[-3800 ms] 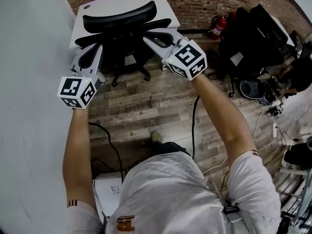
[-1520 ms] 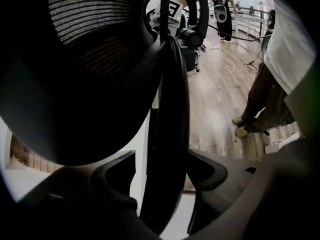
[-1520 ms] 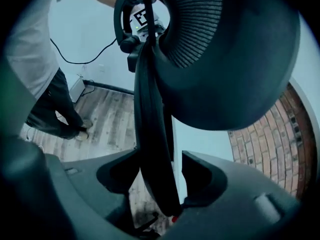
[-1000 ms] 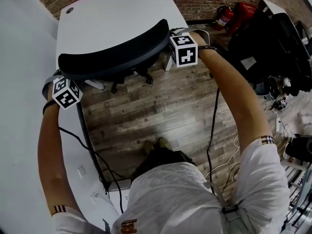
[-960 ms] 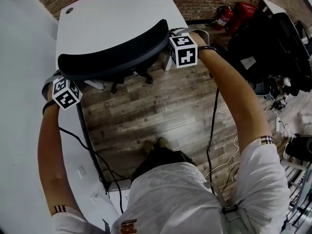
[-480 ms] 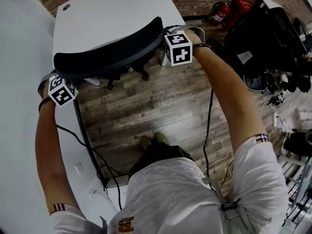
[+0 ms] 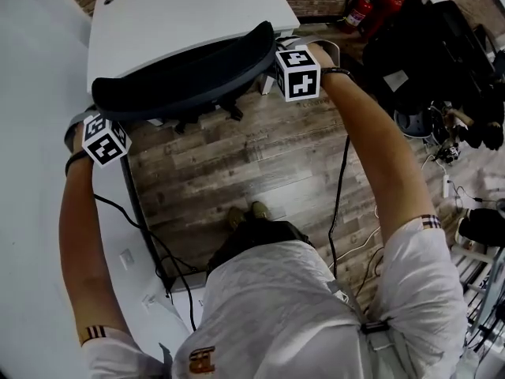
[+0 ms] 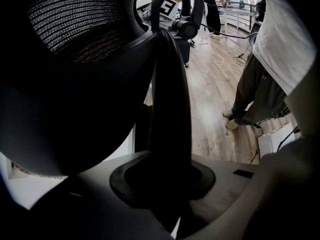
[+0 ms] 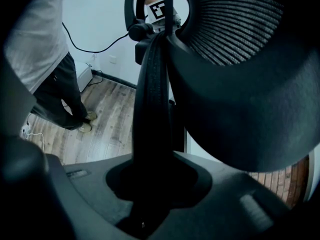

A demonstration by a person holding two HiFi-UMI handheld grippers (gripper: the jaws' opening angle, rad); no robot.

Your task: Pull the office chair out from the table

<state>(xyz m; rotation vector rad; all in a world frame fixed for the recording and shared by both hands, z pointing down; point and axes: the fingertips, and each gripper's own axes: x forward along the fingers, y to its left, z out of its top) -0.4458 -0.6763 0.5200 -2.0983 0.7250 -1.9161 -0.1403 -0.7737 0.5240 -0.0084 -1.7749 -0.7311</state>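
Observation:
The black office chair shows its curved backrest from above, in front of the white table. My left gripper's marker cube is at the backrest's left end and the right gripper's cube at its right end; the jaws are hidden there. In the left gripper view my left gripper is shut on the backrest's black edge, beside the mesh. My right gripper is likewise shut on the opposite edge. Both pairs of jaws have just been closing on that edge.
A wooden floor lies between the chair and the person's feet. Cables trail across it. A red fire extinguisher and dark chairs and gear crowd the right. A white wall runs along the left.
Earlier both grippers hovered by the armrests, off the chair. Over the last second they stayed at the backrest's ends and shifted a little with it, away from the table.

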